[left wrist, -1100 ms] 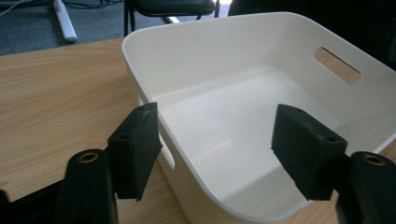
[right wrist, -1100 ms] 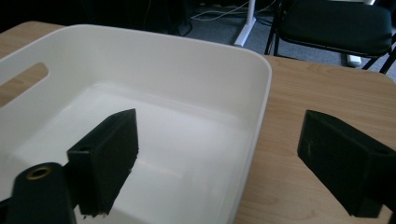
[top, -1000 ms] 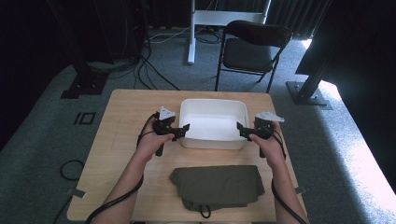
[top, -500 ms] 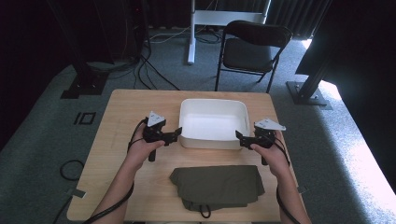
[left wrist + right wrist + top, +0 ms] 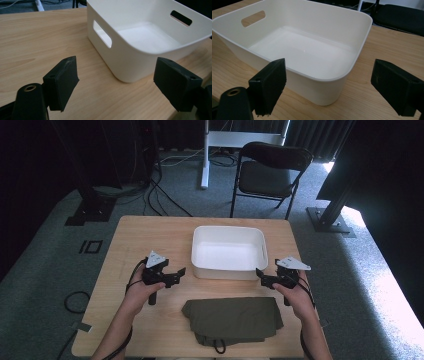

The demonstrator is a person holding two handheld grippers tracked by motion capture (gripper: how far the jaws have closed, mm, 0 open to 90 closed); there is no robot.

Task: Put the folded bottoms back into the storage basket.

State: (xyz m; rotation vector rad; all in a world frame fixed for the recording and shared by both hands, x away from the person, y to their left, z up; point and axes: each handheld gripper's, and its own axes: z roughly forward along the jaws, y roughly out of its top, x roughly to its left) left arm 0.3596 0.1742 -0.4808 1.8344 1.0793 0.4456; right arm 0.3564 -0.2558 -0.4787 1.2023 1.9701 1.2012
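An empty white plastic bin (image 5: 228,251) with handle slots stands at the middle of the wooden table (image 5: 150,235). A folded olive-green cloth (image 5: 232,318) with a dark cord lies near the front edge, between the two forearms. My left gripper (image 5: 177,275) is open, just left of the bin's near left corner and pointing at it. In the left gripper view its jaws (image 5: 116,75) stand wide with nothing between them, the bin (image 5: 140,37) just ahead. My right gripper (image 5: 260,277) is open by the bin's near right corner. Its jaws (image 5: 329,80) frame the bin (image 5: 307,52).
A black folding chair (image 5: 272,175) stands beyond the table's far edge, beside a white stand leg (image 5: 205,155). Cables (image 5: 160,195) run across the grey carpet to the far left. A black frame base (image 5: 330,220) sits on the floor at the right.
Both grippers have drawn back from the bin's sides toward the near edge. The left one has also shifted left. The bin and the cloth have not moved.
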